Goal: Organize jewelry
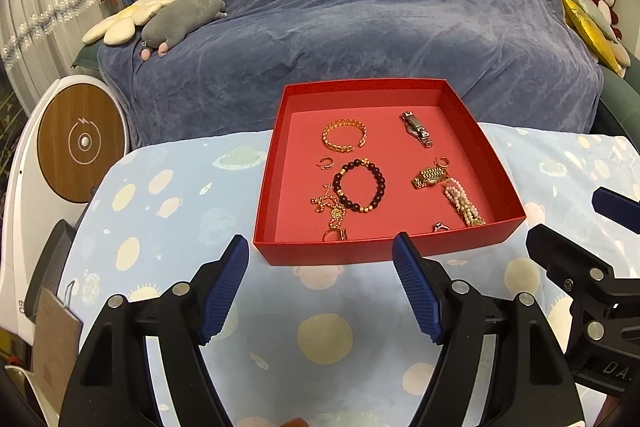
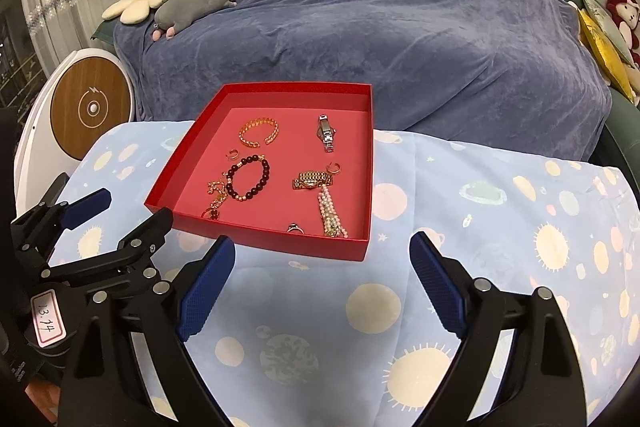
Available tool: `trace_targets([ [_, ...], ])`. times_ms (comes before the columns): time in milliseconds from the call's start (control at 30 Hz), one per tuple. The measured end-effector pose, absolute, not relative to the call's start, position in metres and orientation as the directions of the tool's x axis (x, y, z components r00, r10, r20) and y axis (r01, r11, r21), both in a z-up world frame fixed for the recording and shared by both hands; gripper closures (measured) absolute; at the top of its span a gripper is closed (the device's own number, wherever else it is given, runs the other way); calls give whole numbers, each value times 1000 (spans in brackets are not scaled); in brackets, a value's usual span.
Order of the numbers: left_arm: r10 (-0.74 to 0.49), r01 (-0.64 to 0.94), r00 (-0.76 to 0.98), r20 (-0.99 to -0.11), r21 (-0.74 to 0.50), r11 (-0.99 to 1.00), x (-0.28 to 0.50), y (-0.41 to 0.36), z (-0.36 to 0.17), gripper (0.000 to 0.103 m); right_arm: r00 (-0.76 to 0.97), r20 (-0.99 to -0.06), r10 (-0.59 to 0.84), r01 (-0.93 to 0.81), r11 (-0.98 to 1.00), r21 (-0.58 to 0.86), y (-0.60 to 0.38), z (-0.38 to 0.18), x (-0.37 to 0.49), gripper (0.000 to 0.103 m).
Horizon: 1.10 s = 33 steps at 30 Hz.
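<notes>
Both tools hang spread wide and hold nothing — the left tool (image 1: 320, 251) just short of the red box's (image 1: 384, 251) near wall, the right tool (image 2: 322, 251) beside it. The box sits on the planet-print surface (image 2: 480, 227). Inside lie a gold cuff (image 1: 345, 135), silver watch (image 1: 417, 129), dark bead bracelet (image 1: 360, 189), gold watch (image 1: 430, 177) and pearl strand (image 1: 464, 205) — all apart from the tools.

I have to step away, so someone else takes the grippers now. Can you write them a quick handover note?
Left gripper: open, empty, hovering short of the red box.
Right gripper: open, empty, near the box's front right corner.
In the box: gold bangle, silver watch, dark bead bracelet, gold watch, pearl bracelet, gold chain, small rings.
Done: nothing is gripped.
Left: the chain tangle and the gold watch touching the pearls probably still need sorting.
</notes>
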<state>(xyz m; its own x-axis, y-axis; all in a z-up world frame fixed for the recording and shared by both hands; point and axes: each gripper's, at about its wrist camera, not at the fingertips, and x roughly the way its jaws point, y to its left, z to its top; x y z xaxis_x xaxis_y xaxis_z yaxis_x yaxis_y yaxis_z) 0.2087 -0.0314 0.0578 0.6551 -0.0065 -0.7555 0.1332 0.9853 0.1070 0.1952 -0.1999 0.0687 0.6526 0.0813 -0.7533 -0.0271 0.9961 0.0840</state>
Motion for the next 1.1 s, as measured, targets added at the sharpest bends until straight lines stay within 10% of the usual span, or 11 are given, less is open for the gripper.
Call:
trace_targets([
  [1100,-5,145,669,-743,124,982,208,-29,60,31,650,-755,80,-34,996,76,-196,67,194,17],
])
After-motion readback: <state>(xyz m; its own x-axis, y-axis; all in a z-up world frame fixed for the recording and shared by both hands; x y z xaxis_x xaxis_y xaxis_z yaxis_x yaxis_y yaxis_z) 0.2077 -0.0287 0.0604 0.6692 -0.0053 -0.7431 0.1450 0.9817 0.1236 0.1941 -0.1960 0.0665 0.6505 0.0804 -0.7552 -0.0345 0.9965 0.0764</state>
